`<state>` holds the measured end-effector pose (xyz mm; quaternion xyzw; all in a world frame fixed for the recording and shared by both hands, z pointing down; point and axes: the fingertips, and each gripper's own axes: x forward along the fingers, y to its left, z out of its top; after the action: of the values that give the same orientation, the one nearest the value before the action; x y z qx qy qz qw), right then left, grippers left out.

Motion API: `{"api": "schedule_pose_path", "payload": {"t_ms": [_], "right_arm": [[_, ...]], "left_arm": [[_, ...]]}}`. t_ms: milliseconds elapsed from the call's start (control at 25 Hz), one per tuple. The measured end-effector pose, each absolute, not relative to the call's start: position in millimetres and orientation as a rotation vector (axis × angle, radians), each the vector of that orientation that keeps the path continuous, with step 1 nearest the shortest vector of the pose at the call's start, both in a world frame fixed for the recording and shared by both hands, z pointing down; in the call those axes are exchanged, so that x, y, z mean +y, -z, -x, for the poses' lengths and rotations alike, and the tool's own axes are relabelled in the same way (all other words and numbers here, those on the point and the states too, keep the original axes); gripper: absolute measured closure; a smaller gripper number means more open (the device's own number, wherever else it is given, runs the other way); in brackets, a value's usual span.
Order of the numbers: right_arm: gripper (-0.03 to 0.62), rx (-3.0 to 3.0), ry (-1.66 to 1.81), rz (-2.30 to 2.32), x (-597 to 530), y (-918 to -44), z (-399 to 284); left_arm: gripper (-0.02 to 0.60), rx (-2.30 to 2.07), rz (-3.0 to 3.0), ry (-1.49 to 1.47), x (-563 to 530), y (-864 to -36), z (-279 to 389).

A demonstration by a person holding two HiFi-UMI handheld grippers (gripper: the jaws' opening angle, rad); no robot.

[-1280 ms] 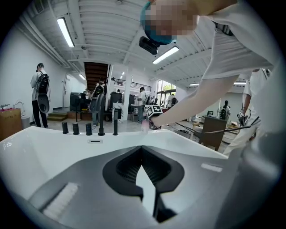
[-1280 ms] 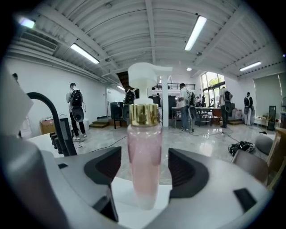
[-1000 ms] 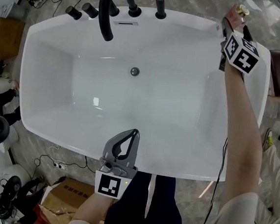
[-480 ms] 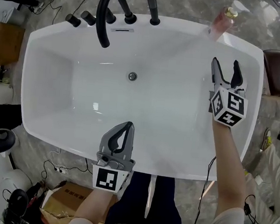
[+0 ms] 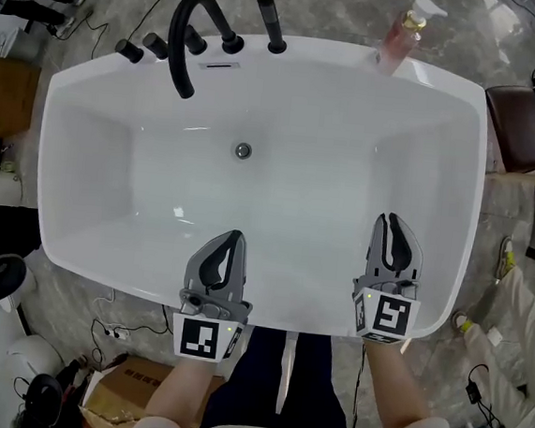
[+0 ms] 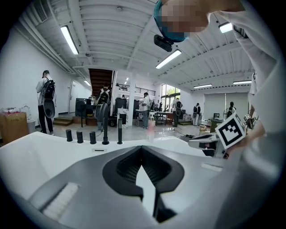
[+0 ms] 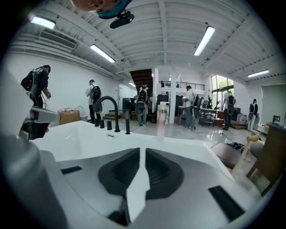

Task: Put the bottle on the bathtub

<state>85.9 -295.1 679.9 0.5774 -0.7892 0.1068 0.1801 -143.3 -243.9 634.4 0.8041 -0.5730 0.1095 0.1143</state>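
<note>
A pink bottle (image 5: pixel 395 44) with a gold and white pump stands upright on the far right rim of the white bathtub (image 5: pixel 453 95). It stands apart from both grippers. It shows small in the left gripper view as the bottle (image 6: pixel 150 129) and in the right gripper view as the bottle (image 7: pixel 161 120). My left gripper (image 5: pixel 231 237) hovers over the tub's near rim, shut and empty. My right gripper (image 5: pixel 394 221) hovers over the near right part of the tub, also shut with nothing held. Both jaw pairs, left gripper (image 6: pixel 142 150) and right gripper (image 7: pixel 142 151), point across the tub.
A black arched faucet (image 5: pixel 184 36) and black handles stand on the far rim. A drain (image 5: pixel 243 150) sits in the tub floor. A brown chair (image 5: pixel 514 129) is at right, cardboard boxes (image 5: pixel 5 84) at left and near my legs. People stand in the hall behind.
My right gripper let go of the bottle on the far right rim, drew back to the near side of the tub and shut. The left gripper barely moved.
</note>
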Motion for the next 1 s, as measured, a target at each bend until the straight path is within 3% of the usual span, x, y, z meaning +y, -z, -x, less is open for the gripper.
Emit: {"api": "schedule_pose_path", "payload": {"t_ms": [40,120,480,1000], "right_arm": [[0.570,-2.226,-0.336,-1.621,-285,-682,-84],[0.585,-2.227,-0.408,-1.599,-268,-686,-77],[0.586,-2.300,-0.498,-1.539,-229,-637,-45],[0.586,-2.380,-0.493,-1.586,-209,-469,-74]], "left_arm": [[0.572,-1.680,-2.358,-0.319,-243,-633,143],[0.572,-1.677,-2.362,-0.320,-240,-630,140],[0.572,-1.683,-2.363,-0.291,-228,-588,125],[0.572,-1.736,-2.467,-0.195,-210,-424,116]]}}
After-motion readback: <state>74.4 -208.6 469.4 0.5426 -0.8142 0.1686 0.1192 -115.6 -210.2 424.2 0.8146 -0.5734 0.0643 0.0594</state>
